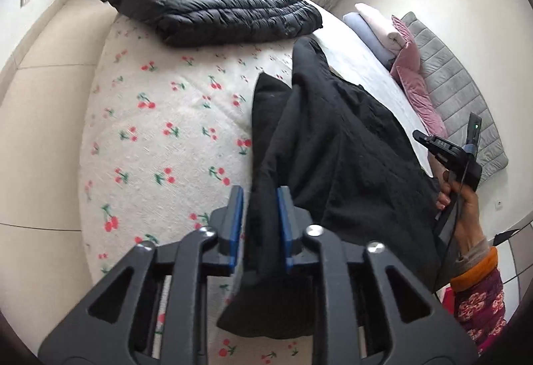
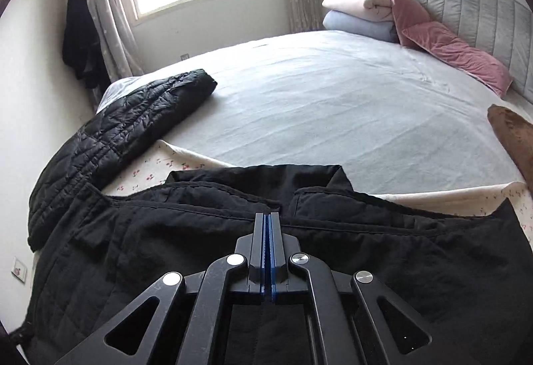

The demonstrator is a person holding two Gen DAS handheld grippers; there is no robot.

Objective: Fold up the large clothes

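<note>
A large black garment (image 1: 343, 145) lies on the cherry-print cloth (image 1: 160, 118) on the bed; in the right wrist view it (image 2: 166, 248) spreads across the foreground. My left gripper (image 1: 260, 195) is shut on a bunched fold of the black garment and holds it lifted above the cloth. My right gripper (image 2: 266, 218) has its blue pads pressed together over the garment's middle seam; whether fabric is pinched between them I cannot tell. In the left wrist view the right gripper's body (image 1: 446, 152) shows at the garment's far right edge, held by a hand.
A folded black puffer jacket (image 1: 206, 2) lies at the far end of the cloth, also in the right wrist view (image 2: 120, 132). Folded blankets (image 2: 359, 15) and pink pillows (image 2: 449, 45) lean on the grey headboard (image 2: 483, 5). A brown object (image 2: 513, 138) is at the right edge.
</note>
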